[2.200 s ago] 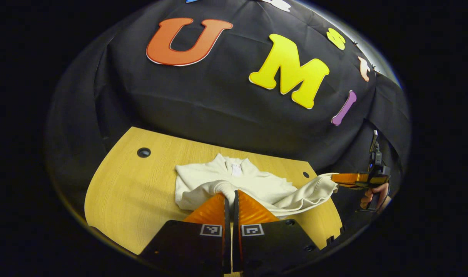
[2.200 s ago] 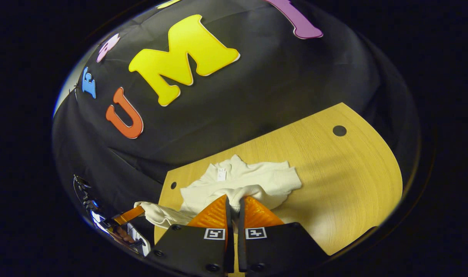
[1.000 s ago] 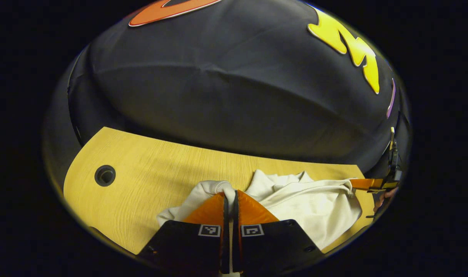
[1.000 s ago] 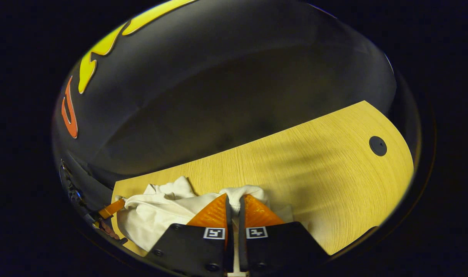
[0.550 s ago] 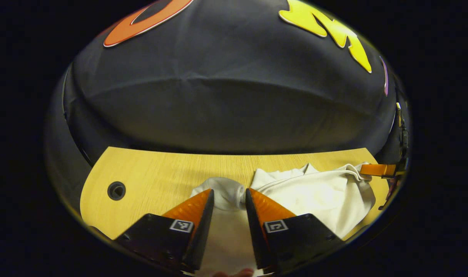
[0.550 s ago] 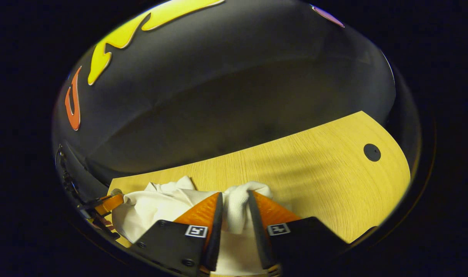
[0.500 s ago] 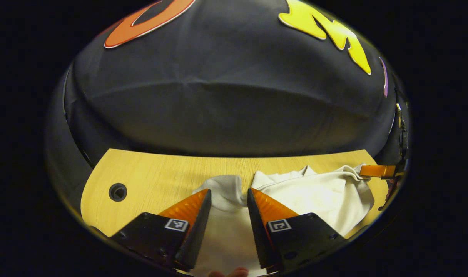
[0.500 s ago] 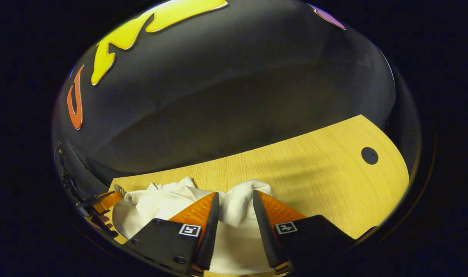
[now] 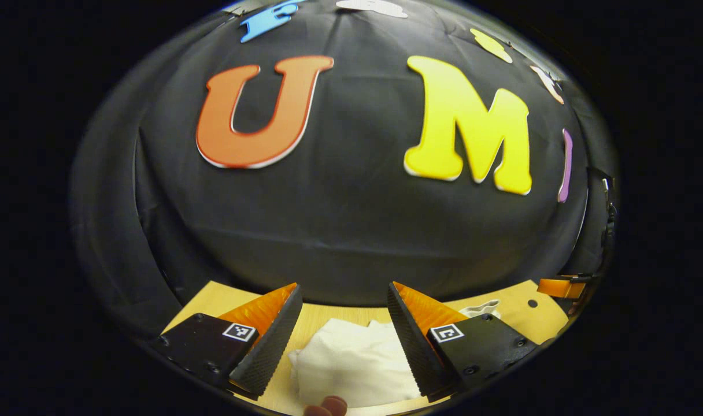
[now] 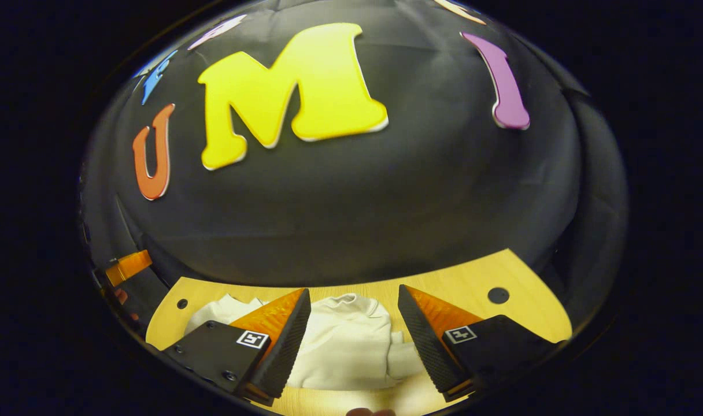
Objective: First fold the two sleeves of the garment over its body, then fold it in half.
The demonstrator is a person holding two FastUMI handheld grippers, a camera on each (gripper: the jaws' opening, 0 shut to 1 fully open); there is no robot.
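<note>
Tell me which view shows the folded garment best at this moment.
The right gripper view: the garment lies on the table between the open right gripper's fingers, with its far edge and both sides visible. The left gripper view shows a smaller patch between the open left gripper's fingers.

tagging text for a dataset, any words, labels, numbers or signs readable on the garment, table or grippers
garment: no readable text.
table: none, plain wood grain.
left gripper: a square black-and-white code marker on each finger mount, a pattern, no letters or digits.
right gripper: the same kind of markers, no letters or digits.
</note>
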